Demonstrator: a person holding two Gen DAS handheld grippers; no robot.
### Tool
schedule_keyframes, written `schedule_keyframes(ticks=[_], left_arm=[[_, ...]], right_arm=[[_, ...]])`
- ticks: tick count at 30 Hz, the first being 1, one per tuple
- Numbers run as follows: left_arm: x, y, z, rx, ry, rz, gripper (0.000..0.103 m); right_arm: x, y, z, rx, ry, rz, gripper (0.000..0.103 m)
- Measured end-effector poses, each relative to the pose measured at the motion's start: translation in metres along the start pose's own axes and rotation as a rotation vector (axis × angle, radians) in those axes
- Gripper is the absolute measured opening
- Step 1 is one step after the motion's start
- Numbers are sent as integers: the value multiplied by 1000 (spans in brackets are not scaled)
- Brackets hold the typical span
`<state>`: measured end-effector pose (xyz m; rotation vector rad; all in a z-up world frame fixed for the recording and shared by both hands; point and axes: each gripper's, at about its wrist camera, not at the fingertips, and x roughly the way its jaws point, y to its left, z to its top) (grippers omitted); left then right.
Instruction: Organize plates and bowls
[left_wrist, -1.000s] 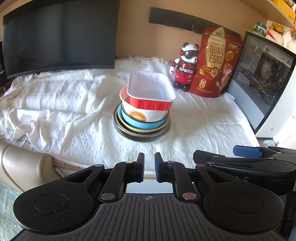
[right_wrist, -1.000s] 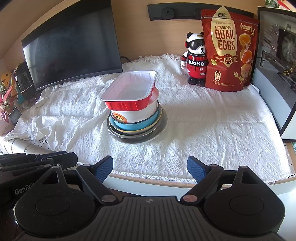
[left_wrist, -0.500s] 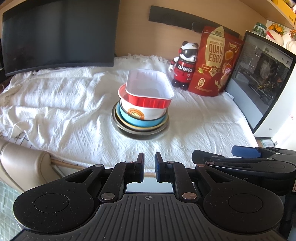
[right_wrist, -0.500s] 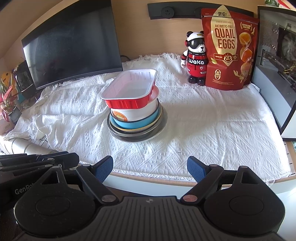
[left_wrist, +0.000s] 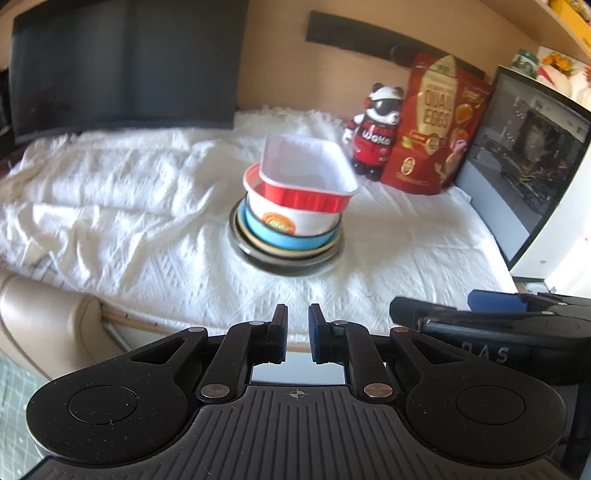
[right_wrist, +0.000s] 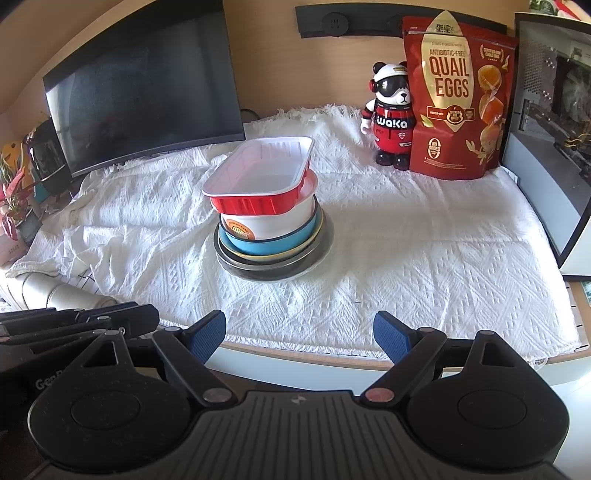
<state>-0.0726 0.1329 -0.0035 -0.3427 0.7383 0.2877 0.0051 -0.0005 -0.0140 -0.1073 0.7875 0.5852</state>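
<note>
On the white cloth (right_wrist: 406, 240) stands a stack of dishes (right_wrist: 267, 221). Both grippers hover level before it, well short: left gripper (left_wrist: 297, 334) nearly closed and empty, right gripper (right_wrist: 300, 334) spread wide.

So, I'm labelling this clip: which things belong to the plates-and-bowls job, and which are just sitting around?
Job:
red foil tray
white bowl
blue bowl
yellow plate
metal plate

Lying about:
monitor
panda figure
quail eggs bag
PC case
white cloth
</note>
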Motion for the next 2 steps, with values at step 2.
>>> schedule_keyframes(ticks=[2], left_arm=[[5, 12, 0, -42, 24, 15, 14]], right_arm=[[6, 1, 3, -9, 2, 13, 88]])
